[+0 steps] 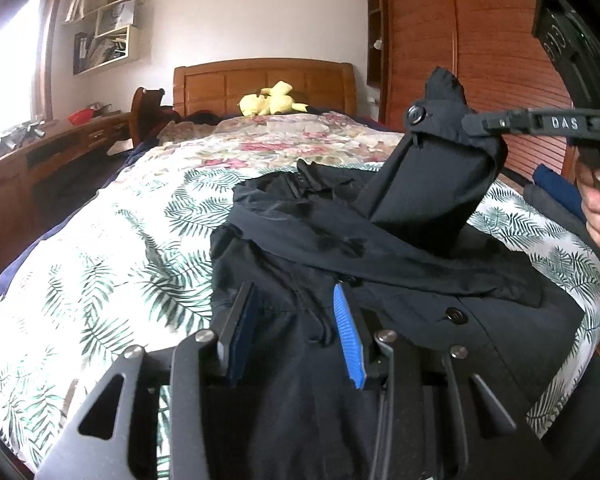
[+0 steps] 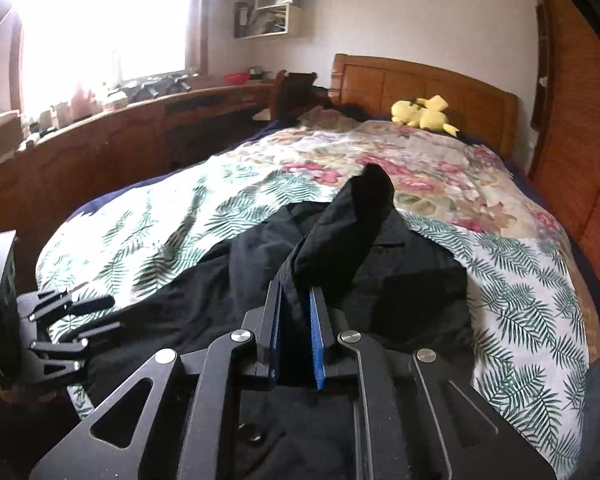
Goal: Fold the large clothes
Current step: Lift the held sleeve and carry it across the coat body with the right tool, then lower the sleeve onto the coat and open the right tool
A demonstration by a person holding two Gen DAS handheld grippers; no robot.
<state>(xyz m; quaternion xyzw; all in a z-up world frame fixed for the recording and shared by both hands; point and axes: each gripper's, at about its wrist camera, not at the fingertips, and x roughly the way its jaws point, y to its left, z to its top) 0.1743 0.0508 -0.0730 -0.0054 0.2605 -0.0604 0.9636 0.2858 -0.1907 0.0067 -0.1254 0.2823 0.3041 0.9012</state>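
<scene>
Rising tilted from right tongs (image 2: 296, 312): black sleeve (image 2: 352, 232), headboard-pointing.

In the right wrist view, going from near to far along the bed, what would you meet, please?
Right hand-held gripper shut on the lifted sleeve → dark jacket → fern-print cover → floral quilt → yellow plush toy → wooden headboard.

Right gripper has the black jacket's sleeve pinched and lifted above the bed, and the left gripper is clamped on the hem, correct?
Not quite: the left gripper is open above the black jacket, as the left wrist view shows. The right gripper does hold the sleeve lifted above the bed.
</scene>
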